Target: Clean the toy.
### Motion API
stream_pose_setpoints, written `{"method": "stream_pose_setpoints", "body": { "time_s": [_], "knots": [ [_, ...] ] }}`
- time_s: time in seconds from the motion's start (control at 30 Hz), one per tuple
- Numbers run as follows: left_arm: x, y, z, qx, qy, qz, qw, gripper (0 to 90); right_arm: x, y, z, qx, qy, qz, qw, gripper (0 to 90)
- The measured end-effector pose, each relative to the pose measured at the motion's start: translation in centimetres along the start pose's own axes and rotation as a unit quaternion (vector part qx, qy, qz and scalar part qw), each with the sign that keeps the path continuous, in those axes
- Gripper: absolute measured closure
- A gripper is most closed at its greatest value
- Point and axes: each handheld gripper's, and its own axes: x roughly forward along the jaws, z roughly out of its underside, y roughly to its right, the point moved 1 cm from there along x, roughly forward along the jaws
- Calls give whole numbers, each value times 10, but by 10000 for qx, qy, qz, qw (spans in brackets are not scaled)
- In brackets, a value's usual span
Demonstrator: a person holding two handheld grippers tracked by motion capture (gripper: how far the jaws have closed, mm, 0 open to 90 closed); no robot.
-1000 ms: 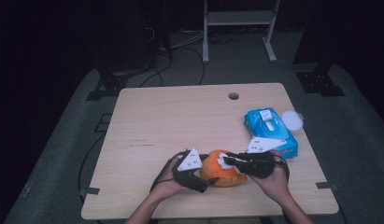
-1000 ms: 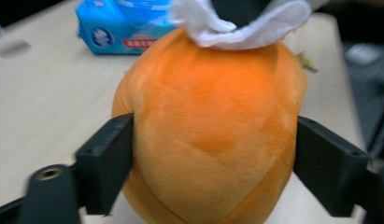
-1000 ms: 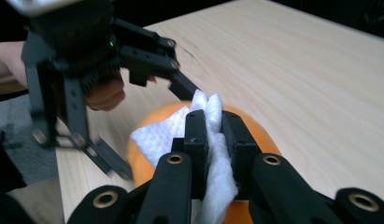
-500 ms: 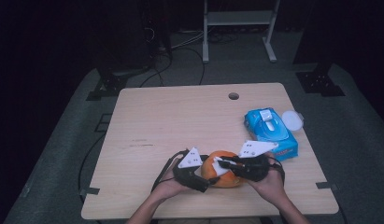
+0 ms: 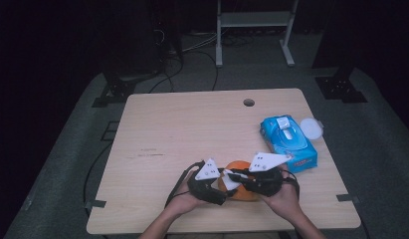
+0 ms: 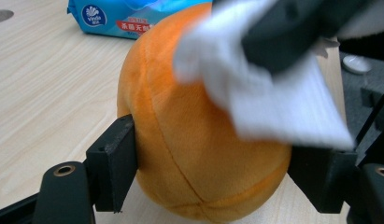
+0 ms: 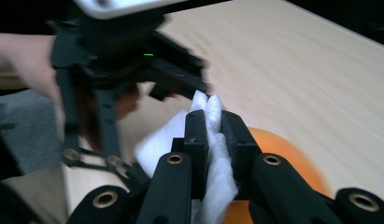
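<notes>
The white wipe [image 6: 273,100] is blurred and hides the orange plush ball's [image 6: 199,154] upper right; the blue packet [image 6: 133,16] behind the ball is cut off.

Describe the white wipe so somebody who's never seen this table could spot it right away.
Start at the wooden table and go to its near edge, where the two grippers meet over an orange plush ball. The white wipe is the soft folded sheet pinched in the right gripper, pressed on the ball's top. Unlike the blue wipes pack farther right, it is plain white and loose.
</notes>
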Motion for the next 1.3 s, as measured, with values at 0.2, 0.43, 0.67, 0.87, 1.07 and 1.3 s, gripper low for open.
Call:
{"method": "stream_pose_setpoints", "body": {
  "time_s": [0.2, 0.43, 0.67, 0.87, 1.07, 1.3],
  "knots": [
    [4, -8, 4, -539, 38, 190, 9984, 112, -19, 33, 14, 441, -19, 384, 9983, 808],
    [1, 1, -3, -116, 13, -5, 9999, 219, -8, 12, 5, 208, 24, 146, 9997, 806],
    [2, 12, -7, 240, -7, -180, 9995, 222, 1, -1, -2, 20, 6, -55, 10000, 807],
    [8, 1, -2, -612, 240, 6, 9978, 106, -15, 25, 7, 270, -36, 332, 9991, 808],
    [6, 4, -2, -472, 275, 57, 9985, 228, -16, 22, 7, 294, 1, 245, 9993, 807],
    [7, 7, 0, -57, 161, -84, 9998, 245, -4, 2, -1, 15, -17, -128, 9999, 808]
  ]
}}
